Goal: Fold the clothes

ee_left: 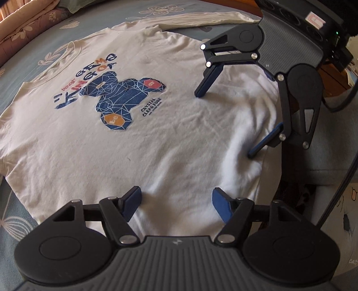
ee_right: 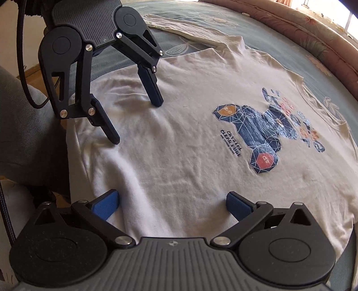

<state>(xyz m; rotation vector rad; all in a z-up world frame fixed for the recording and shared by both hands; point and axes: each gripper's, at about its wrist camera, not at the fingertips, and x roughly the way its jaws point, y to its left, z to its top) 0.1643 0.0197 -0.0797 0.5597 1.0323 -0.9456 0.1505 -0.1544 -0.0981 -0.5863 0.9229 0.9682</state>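
A white long-sleeved shirt (ee_left: 156, 145) with a blue geometric bear print (ee_left: 120, 98) lies flat, front up, on the bed. In the left wrist view its collar is toward the upper left and its hem toward the right. My left gripper (ee_left: 176, 201) is open, both fingertips set down on the cloth near the hem with nothing pinched. My right gripper (ee_left: 225, 125) is also open, its tips touching the shirt further along the same hem. In the right wrist view the shirt (ee_right: 179, 145), right gripper (ee_right: 172, 199) and left gripper (ee_right: 136, 121) look the same, with small wrinkles around the tips.
The blue-grey floral bed sheet (ee_left: 13, 215) surrounds the shirt. One sleeve (ee_left: 201, 19) stretches along the far side. A pink-brown quilt (ee_left: 26, 24) is bunched at the bed's far edge. The bed drops off just past the hem, where a black cable (ee_left: 340, 183) hangs.
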